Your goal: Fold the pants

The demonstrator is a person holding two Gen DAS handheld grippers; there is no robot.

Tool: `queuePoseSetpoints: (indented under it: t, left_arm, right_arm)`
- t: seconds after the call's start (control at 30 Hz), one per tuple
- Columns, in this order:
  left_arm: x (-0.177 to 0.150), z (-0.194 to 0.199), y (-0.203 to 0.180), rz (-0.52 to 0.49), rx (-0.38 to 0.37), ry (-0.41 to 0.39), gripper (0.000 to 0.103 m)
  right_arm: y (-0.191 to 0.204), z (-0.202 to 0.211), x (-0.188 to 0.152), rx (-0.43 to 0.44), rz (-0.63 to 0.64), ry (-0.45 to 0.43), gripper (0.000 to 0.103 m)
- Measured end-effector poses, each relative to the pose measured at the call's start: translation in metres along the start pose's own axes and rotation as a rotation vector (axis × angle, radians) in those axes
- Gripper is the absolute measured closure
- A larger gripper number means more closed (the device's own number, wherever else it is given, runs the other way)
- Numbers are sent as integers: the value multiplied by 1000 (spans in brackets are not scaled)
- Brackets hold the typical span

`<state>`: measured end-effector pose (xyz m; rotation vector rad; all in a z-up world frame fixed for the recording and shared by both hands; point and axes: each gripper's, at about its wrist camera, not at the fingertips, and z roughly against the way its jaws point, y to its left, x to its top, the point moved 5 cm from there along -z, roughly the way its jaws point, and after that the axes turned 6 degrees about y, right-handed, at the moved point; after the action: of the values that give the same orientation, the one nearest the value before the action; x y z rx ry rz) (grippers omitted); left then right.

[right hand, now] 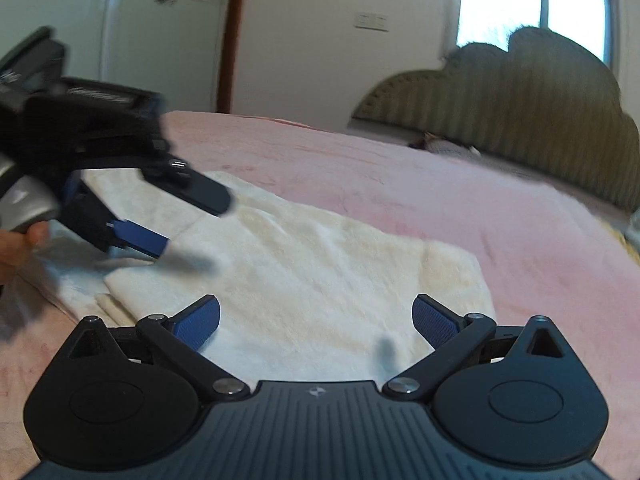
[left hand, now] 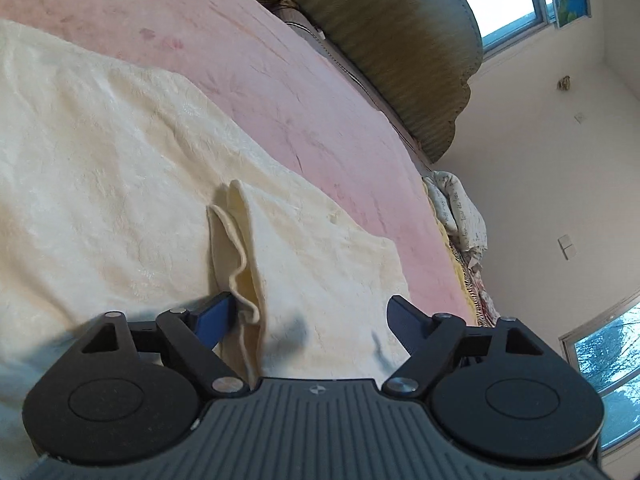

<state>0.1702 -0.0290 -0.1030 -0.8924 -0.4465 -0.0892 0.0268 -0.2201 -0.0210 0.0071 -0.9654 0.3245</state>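
Note:
The cream fleece pants lie flat on the pink bed, folded into a thick pad; they also show in the right wrist view. A raised fold of cream fabric stands up beside my left gripper's left finger. My left gripper is open just above the pants, with the fold touching its left pad. It also shows at the left of the right wrist view, open over the pants' left edge. My right gripper is open and empty, low over the near edge of the pants.
The pink bedspread runs out around the pants. An olive scalloped headboard stands at the far side. A bundle of bedding lies at the bed's far end. White walls and windows are beyond.

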Motion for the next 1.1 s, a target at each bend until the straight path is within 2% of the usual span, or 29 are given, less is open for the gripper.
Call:
queuePoseSetpoints:
  t: [0.07, 0.1, 0.13, 0.2, 0.33, 0.5, 0.53, 0.57, 0.63, 0.67, 0.73, 0.83, 1.0, 1.03, 1.1]
  left_arm:
    - [2, -3, 0, 9, 14, -14, 28]
    - [2, -4, 2, 19, 21, -18, 41]
    - [2, -5, 4, 29, 29, -11, 66]
    - [2, -7, 9, 33, 61, -6, 90]
    - [3, -3, 3, -35, 91, -60, 94]
    - [3, 14, -36, -312, 281, -228, 93]
    - [3, 14, -41, -353, 320, -242, 90]
    - [3, 12, -43, -383, 356, -230, 82]
    - [1, 9, -38, -366, 425, -184, 66]
    - [0, 11, -34, -341, 435, -179, 63]
    - [-4, 23, -20, -299, 438, -194, 48]
    - [-9, 34, -7, -279, 475, -188, 44]
    - [-19, 33, -10, -366, 497, -130, 41]
    - [-23, 32, -12, -393, 507, -126, 39]
    - [-28, 34, -12, -423, 523, -136, 35]
  right_arm:
    - [8, -6, 7, 13, 31, 3, 0]
    - [11, -10, 9, 23, 36, 11, 0]
    - [13, -14, 10, 31, 35, 20, 0]
    - [16, -20, 11, 44, 30, 35, 0]
    - [17, -21, 11, 75, 23, 37, 0]
    - [14, -18, 19, 106, -1, 25, 0]
    - [15, -17, 22, 107, 4, 13, 0]
    - [16, -16, 24, 104, 12, 7, 0]
    - [18, -22, 22, 98, 35, 42, 0]
    - [19, -28, 18, 101, 48, 89, 0]
    - [21, -32, 9, 134, 52, 140, 0]
    - [18, -24, 1, 203, 29, 171, 0]
    - [-1, -11, 14, 204, -79, 76, 0]
    - [-6, -14, 16, 202, -112, 78, 0]
    - [-10, -26, 14, 206, -127, 134, 0]
